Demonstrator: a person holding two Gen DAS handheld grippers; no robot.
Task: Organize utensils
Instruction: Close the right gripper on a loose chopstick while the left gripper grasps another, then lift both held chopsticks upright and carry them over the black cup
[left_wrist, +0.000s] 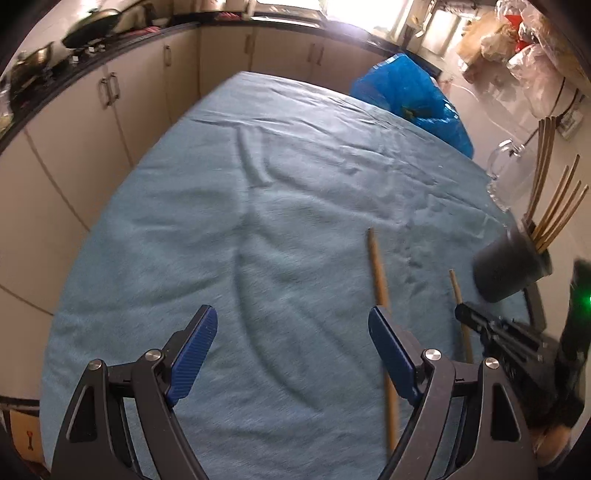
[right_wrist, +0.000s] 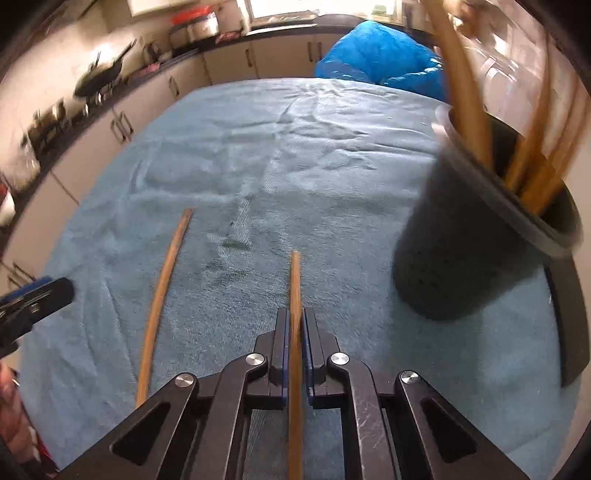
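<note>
Right gripper (right_wrist: 294, 325) has its blue-padded jaws pressed together on a thin brown wooden chopstick (right_wrist: 295, 280); the stick runs straight out between the pads, its tip showing ahead of them over the cloth. In the left wrist view the same chopstick (left_wrist: 458, 291) pokes out past the black nose of the right gripper (left_wrist: 467, 314), at the right of the frame.

Left gripper (left_wrist: 291, 334) has its fingers wide apart, nothing between them, above the wrinkled blue towel-like cloth (left_wrist: 258, 221) that covers the table. Its right blue pad (left_wrist: 391, 350) overlaps a second loose wooden chopstick (left_wrist: 382, 295) in the picture; that stick lies flat on the cloth, contact cannot be told. In the right wrist view this loose chopstick (right_wrist: 162, 291) lies left of the held one, apart from it and roughly alongside, with the left gripper's tip (right_wrist: 33, 295) at the left edge.

Black perforated plastic utensil cup (right_wrist: 461, 236) stands on the cloth to the right of the right gripper, near, with several wooden chopsticks (right_wrist: 532, 170) leaning inside it. It is blurred. Same cup (left_wrist: 509, 269) shows in the left view near the table's right edge.

Around: clear glass jug with handle (left_wrist: 506, 166) beyond the cup, crumpled blue plastic bag (left_wrist: 410, 92) past the table's far right corner, cream cabinets (left_wrist: 92, 129) with a dark counter and a black wok (left_wrist: 96, 22) along the left. A dark chair back (right_wrist: 565, 325) sits at the table's right side.
</note>
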